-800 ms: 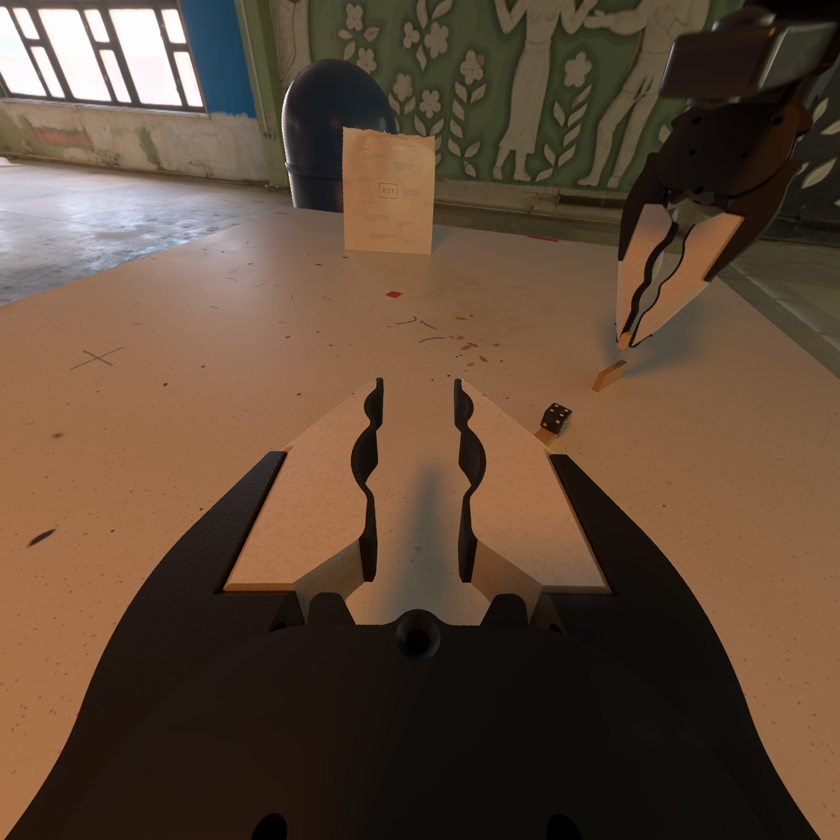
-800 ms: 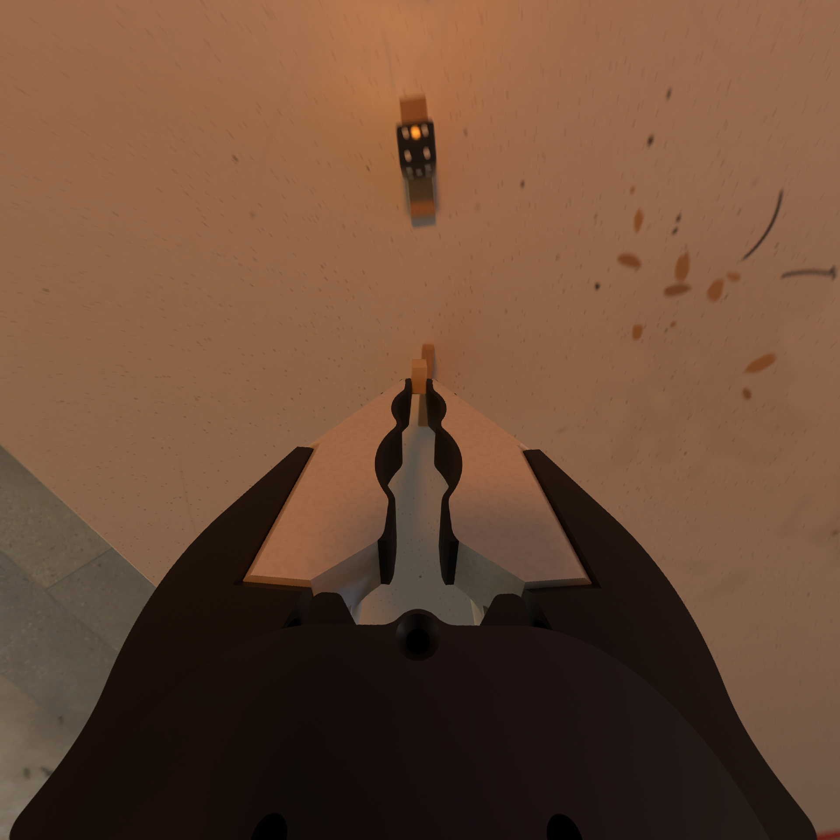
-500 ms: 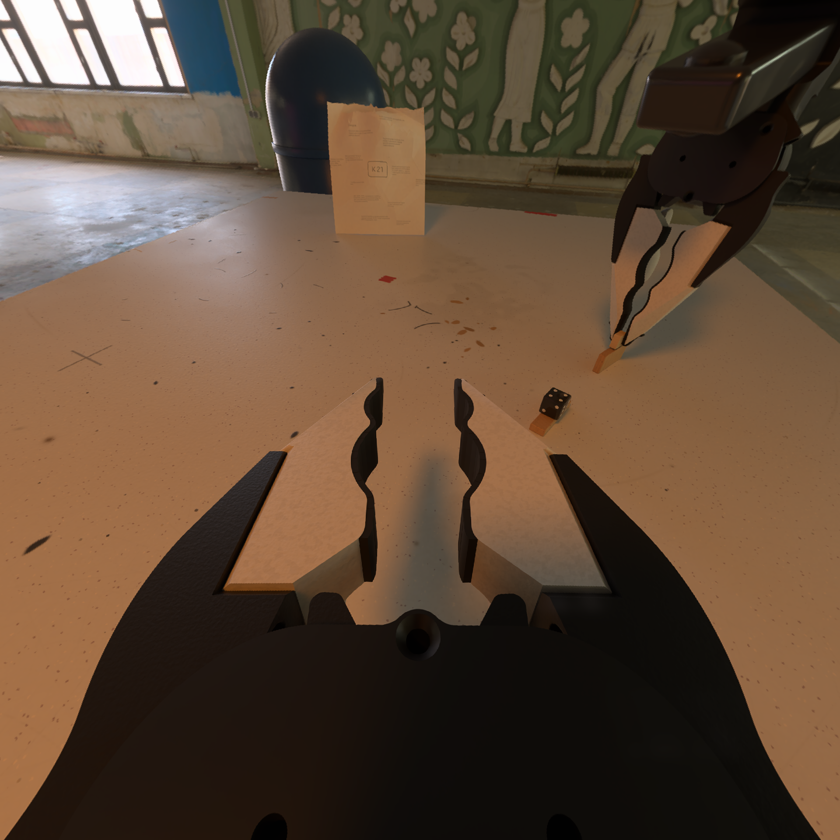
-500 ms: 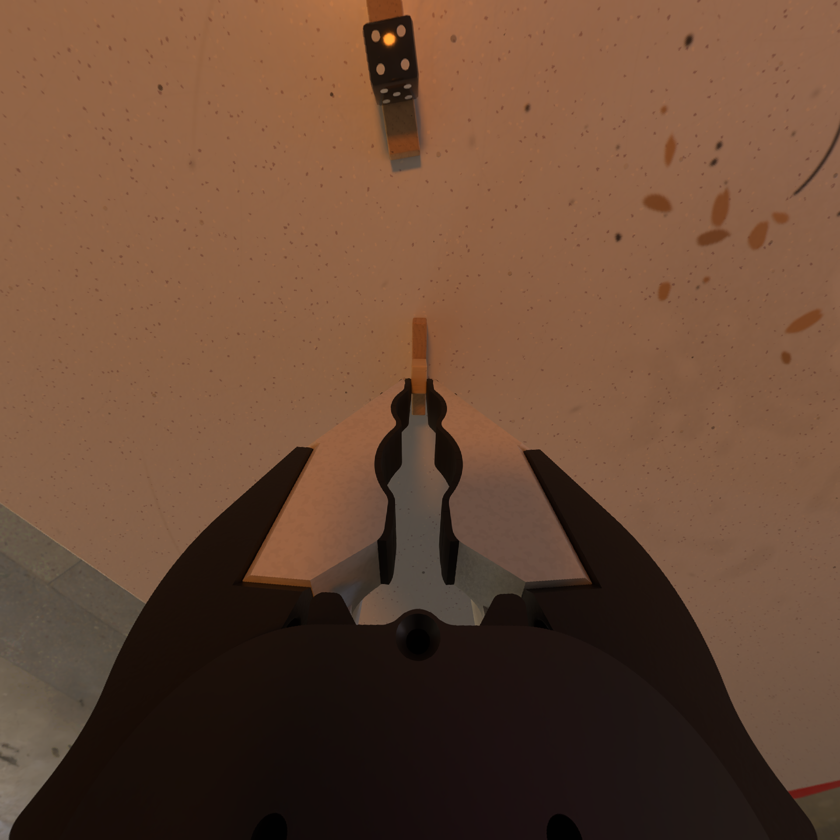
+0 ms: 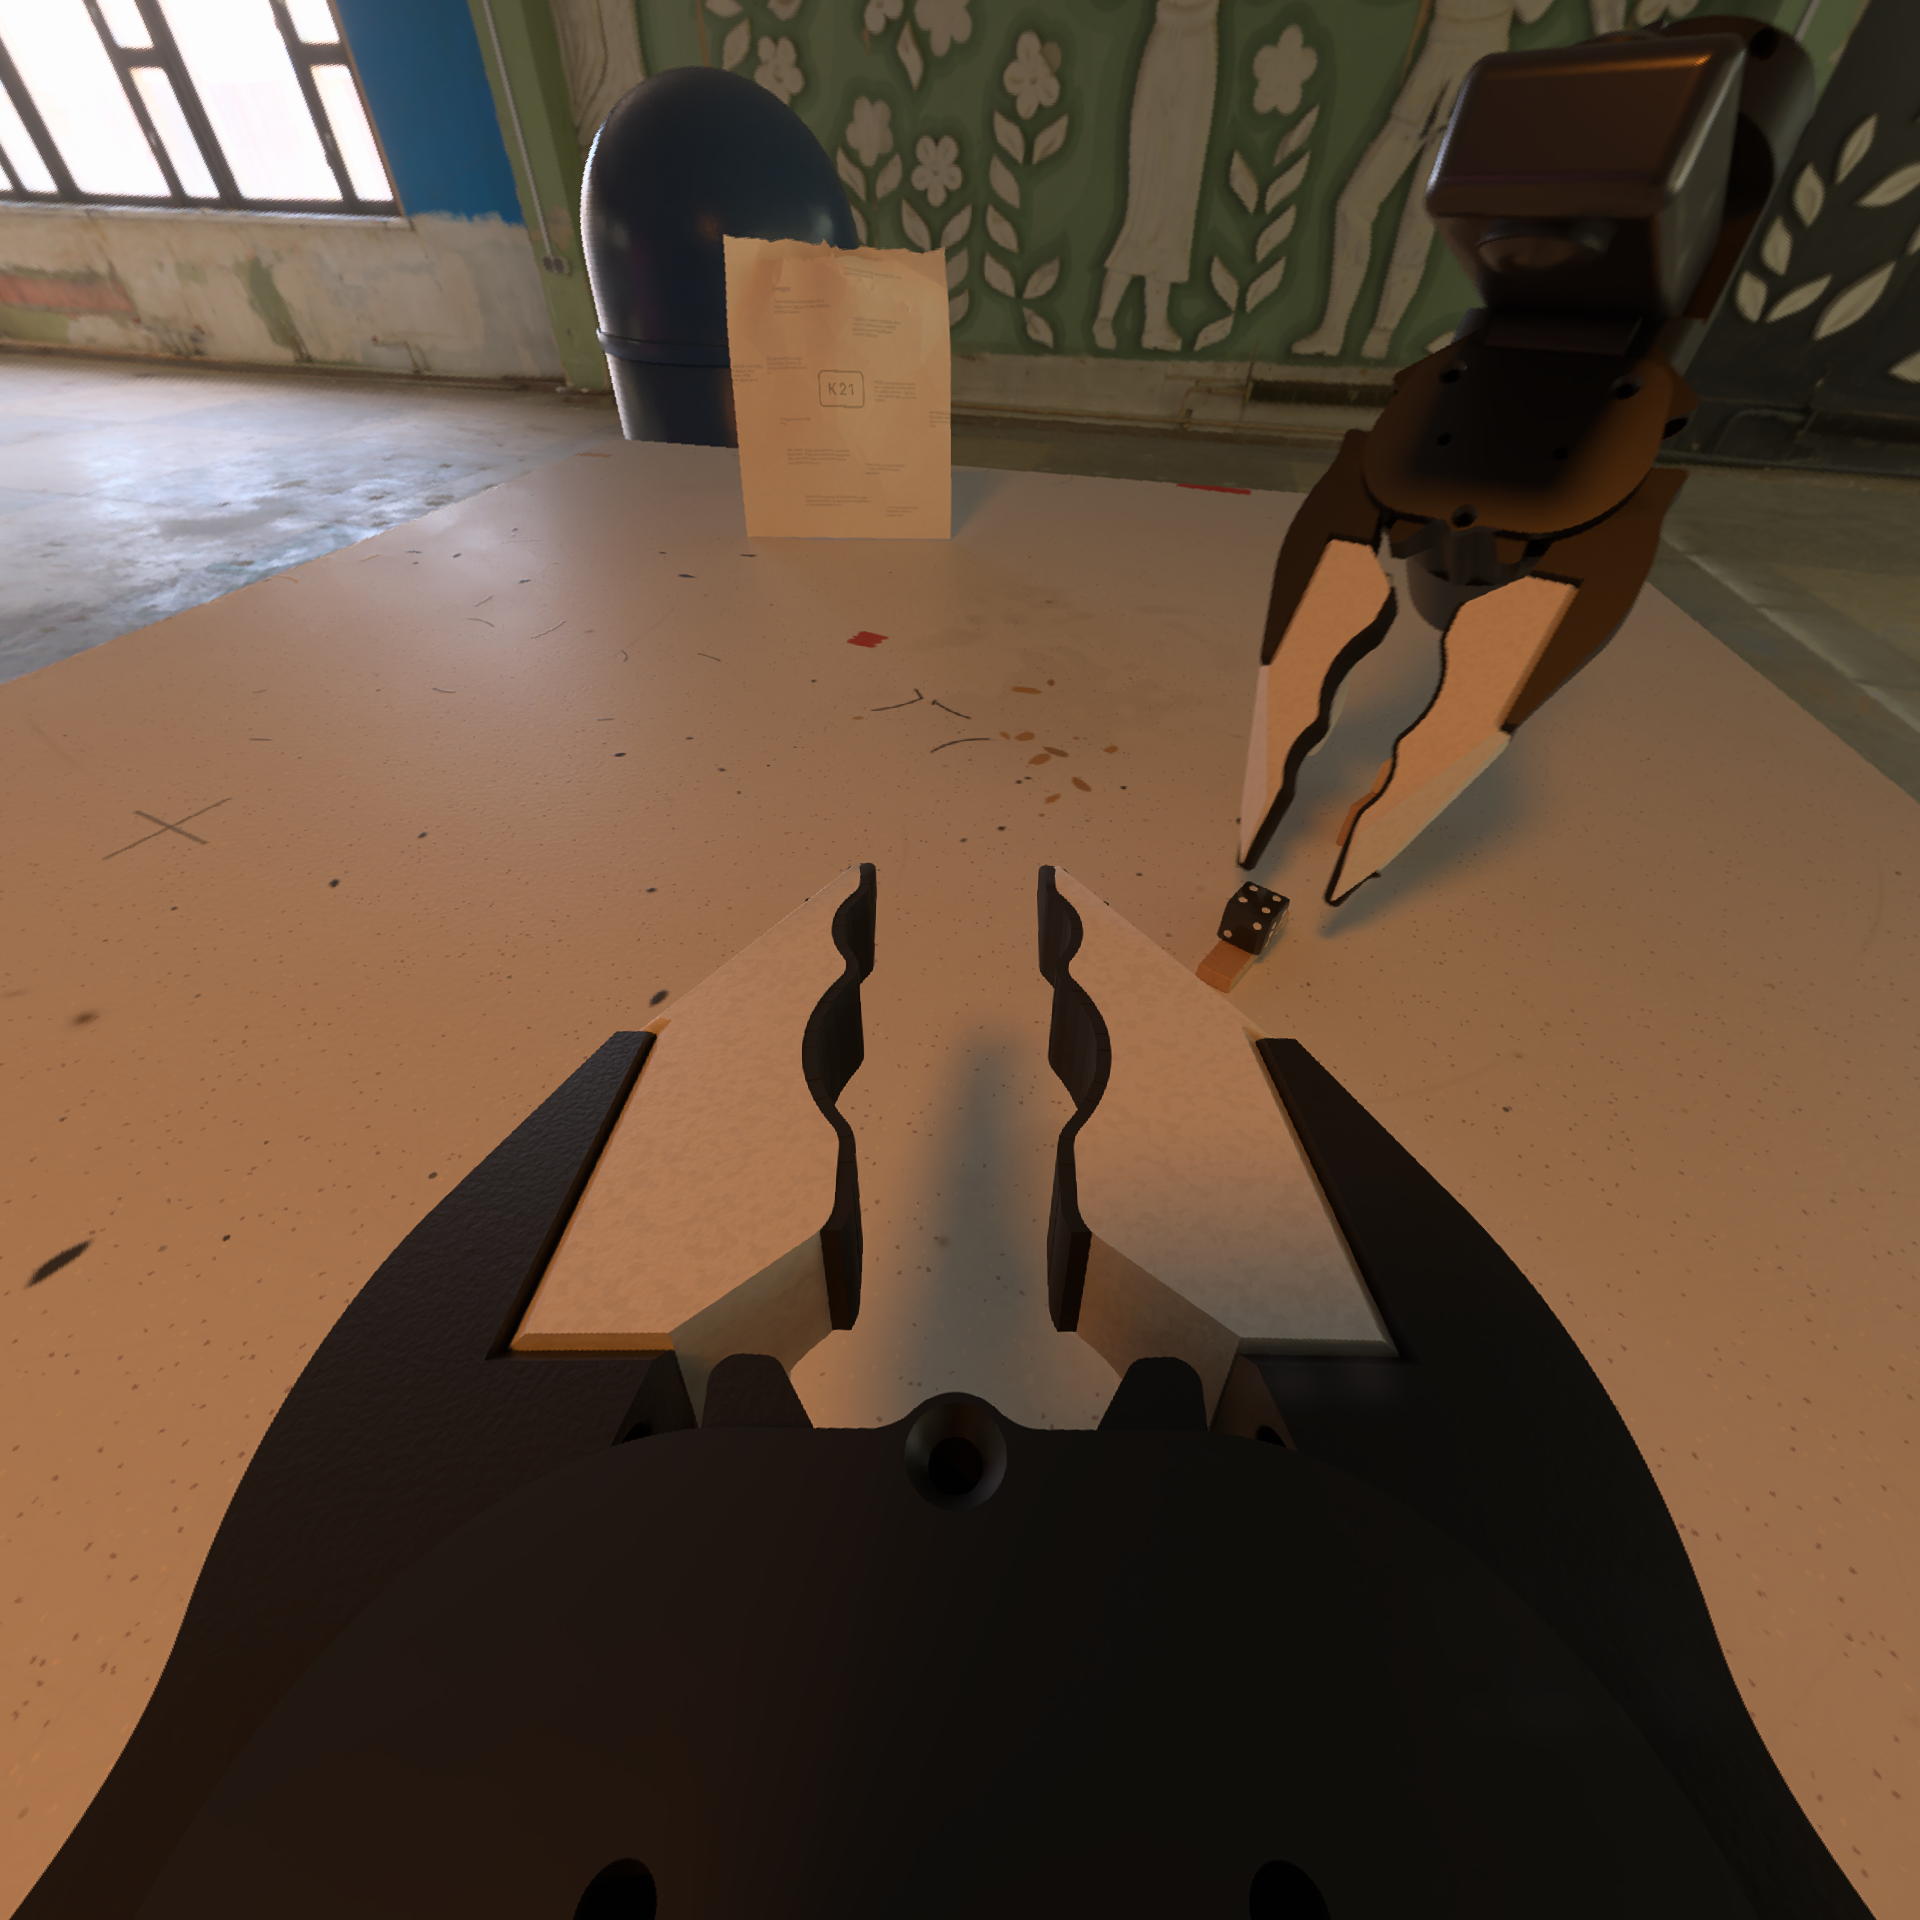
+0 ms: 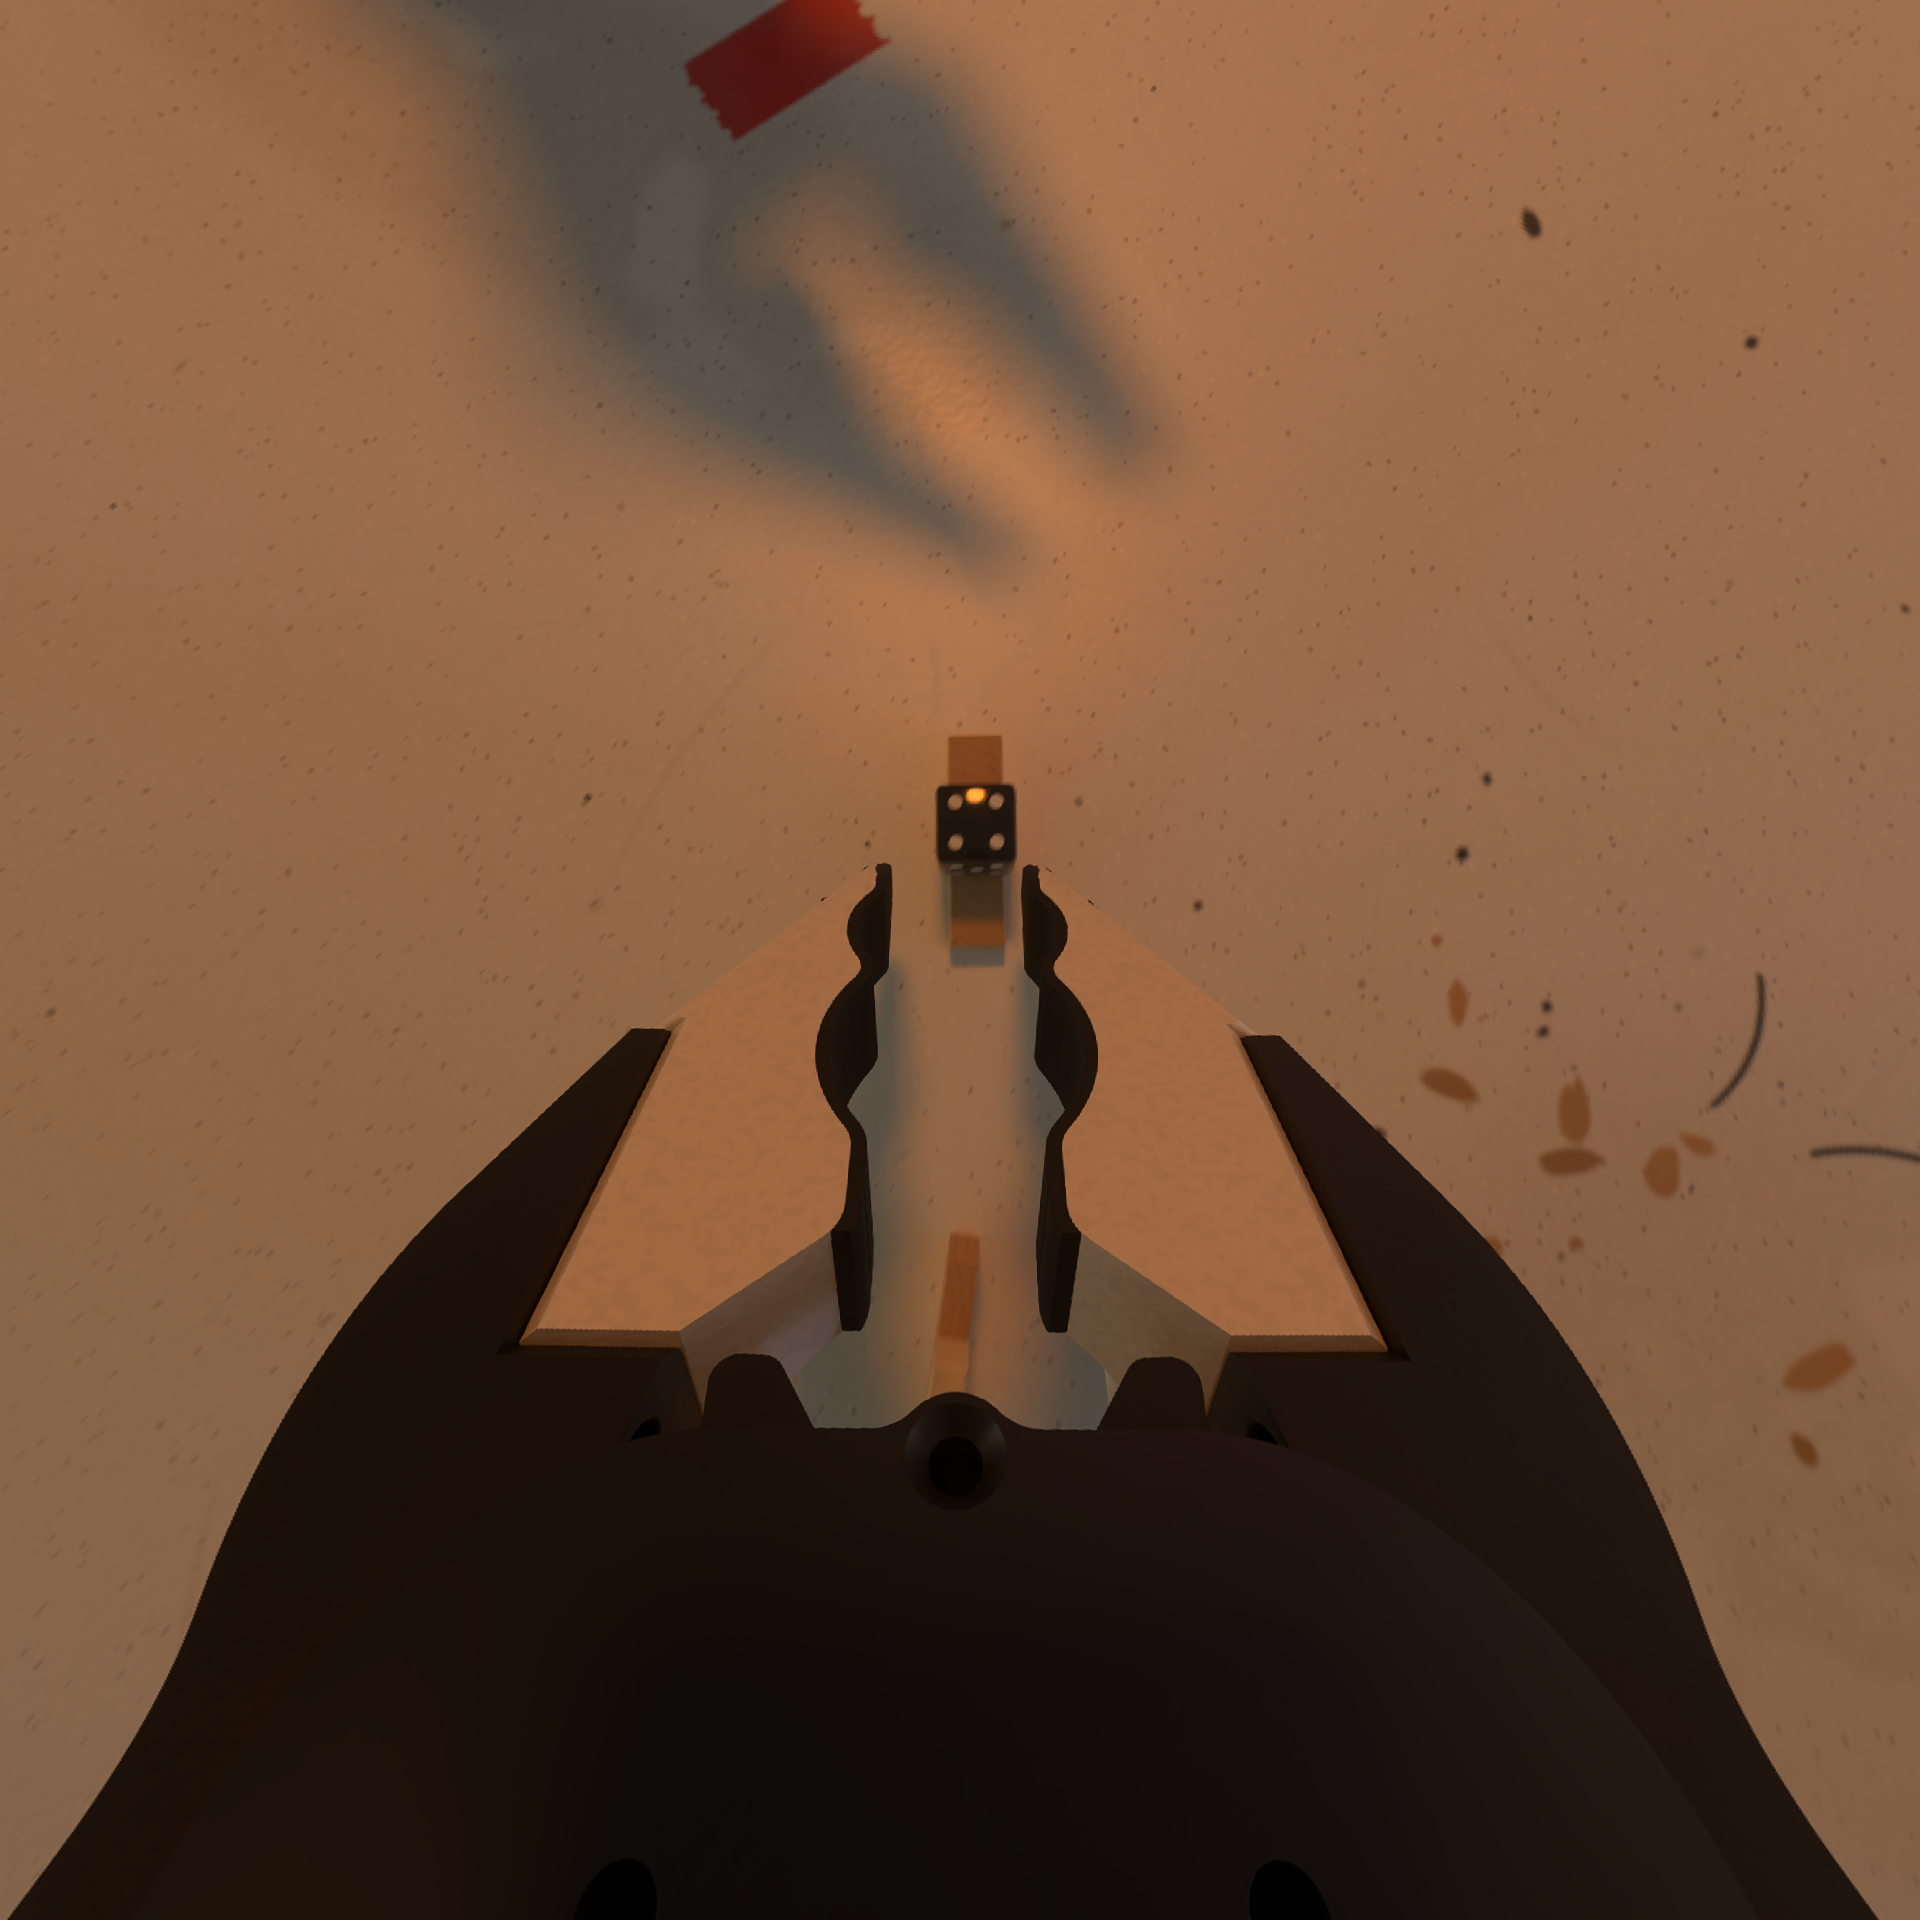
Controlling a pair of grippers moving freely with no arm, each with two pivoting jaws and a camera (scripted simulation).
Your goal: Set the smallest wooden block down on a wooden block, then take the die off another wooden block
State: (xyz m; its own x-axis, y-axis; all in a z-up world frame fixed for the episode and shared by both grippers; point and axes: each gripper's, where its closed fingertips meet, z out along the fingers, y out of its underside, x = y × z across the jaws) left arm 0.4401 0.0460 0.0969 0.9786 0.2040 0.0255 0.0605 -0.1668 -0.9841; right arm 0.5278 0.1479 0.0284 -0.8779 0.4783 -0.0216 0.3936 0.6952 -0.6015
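A black die [image 6: 975,824] sits on a flat wooden block [image 6: 975,756] just past my right gripper's [image 6: 956,871] open, empty fingertips, in line with the gap. Far back between the fingers, a thin small wooden block [image 6: 957,1288] lies on the table; it seems to rest on another block, but I cannot tell for sure. In the left wrist view the right gripper [image 5: 1294,881] hovers just above and behind the die [image 5: 1254,916] and its block [image 5: 1224,964]. The other wood [image 5: 1354,821] peeks from behind its right finger. My left gripper [image 5: 956,873] is open and empty, low over the table, left of the die.
A sheet of paper [image 5: 842,384] stands at the table's far edge before a dark blue bin [image 5: 707,208]. Red tape [image 5: 865,639] and brown specks [image 5: 1049,758] mark the table. The table's right edge [image 5: 1766,675] runs close behind the right gripper.
My right gripper let go of the small wooden block, opened, and moved from it toward the die. The left gripper stayed open and shifted only slightly.
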